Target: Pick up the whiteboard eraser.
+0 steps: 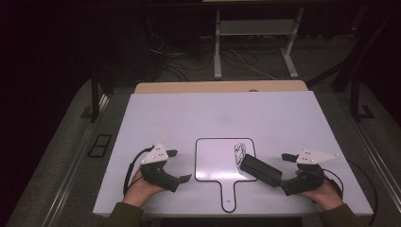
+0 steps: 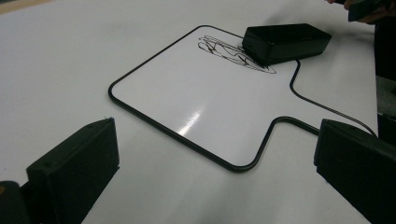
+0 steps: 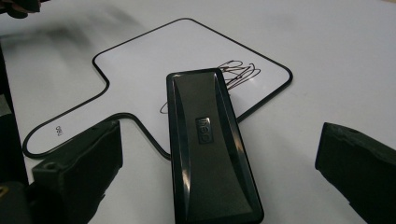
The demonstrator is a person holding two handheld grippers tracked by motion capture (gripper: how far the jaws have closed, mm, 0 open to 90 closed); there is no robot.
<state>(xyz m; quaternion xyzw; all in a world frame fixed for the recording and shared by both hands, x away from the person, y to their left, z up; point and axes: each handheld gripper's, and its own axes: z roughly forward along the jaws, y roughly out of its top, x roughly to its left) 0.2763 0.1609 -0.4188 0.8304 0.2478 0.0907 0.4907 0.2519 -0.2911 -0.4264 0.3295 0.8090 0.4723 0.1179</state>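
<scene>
Black and oblong, the eraser (image 1: pixel 260 170) lies flat on the white table (image 1: pixel 179 118), its far end resting on the right part of the small handled whiteboard (image 1: pixel 215 158) and just touching the dark scribble (image 1: pixel 239 152) drawn there. In the right gripper view the eraser (image 3: pixel 208 144) stretches away between the two black jaws, which stand wide apart with bare table on either side of it; neither jaw touches it. The right gripper (image 1: pixel 283 168) rests low on the table just beside the eraser's near end, held in the person's right hand (image 1: pixel 324 194). The left gripper (image 1: pixel 178 166) sits on the table left of the whiteboard, held in the left hand (image 1: pixel 142 188). Its jaws are also spread wide with nothing between them, and in the left gripper view they frame the whiteboard (image 2: pixel 196 102) with the eraser (image 2: pixel 285 42) at its far corner.
</scene>
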